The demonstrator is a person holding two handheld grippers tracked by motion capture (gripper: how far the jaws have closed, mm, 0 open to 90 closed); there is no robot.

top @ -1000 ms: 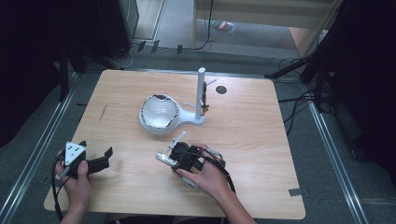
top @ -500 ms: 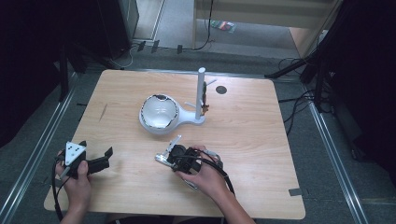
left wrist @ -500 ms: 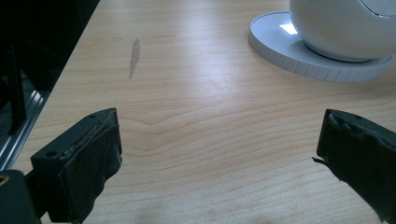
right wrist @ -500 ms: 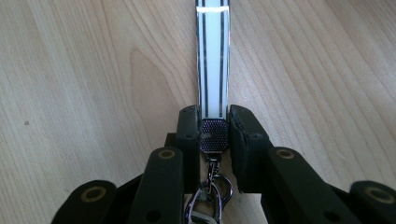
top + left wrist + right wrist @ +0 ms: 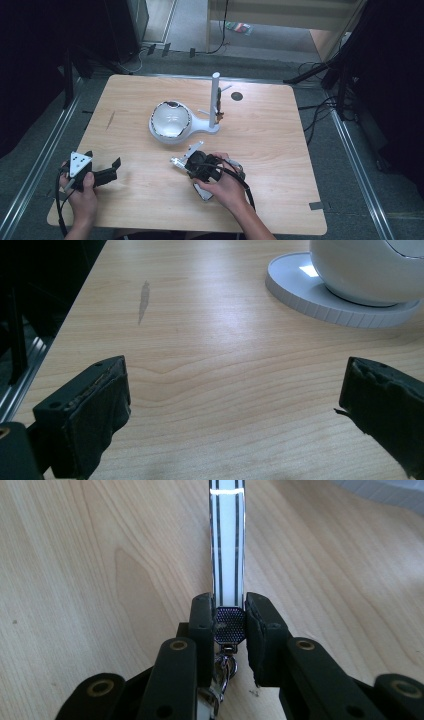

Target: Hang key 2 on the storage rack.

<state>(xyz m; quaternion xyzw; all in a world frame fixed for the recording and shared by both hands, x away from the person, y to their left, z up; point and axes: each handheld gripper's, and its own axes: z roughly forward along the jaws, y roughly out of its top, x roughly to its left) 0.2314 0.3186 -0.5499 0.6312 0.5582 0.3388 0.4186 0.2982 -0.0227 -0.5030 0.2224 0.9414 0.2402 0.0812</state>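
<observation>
Striped strap, perhaps keychain, clamped in right hand-held gripper; left hand-held gripper agape.

White stand on wooden table

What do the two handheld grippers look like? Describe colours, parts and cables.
The left gripper is black, with a grey three-cornered plate on top and a black cable trailing toward the person. Its jaws carry worn black pads. The right gripper is black too, its linkage arms set with brass-coloured rivets, and a black cable runs back over the hand.
</observation>
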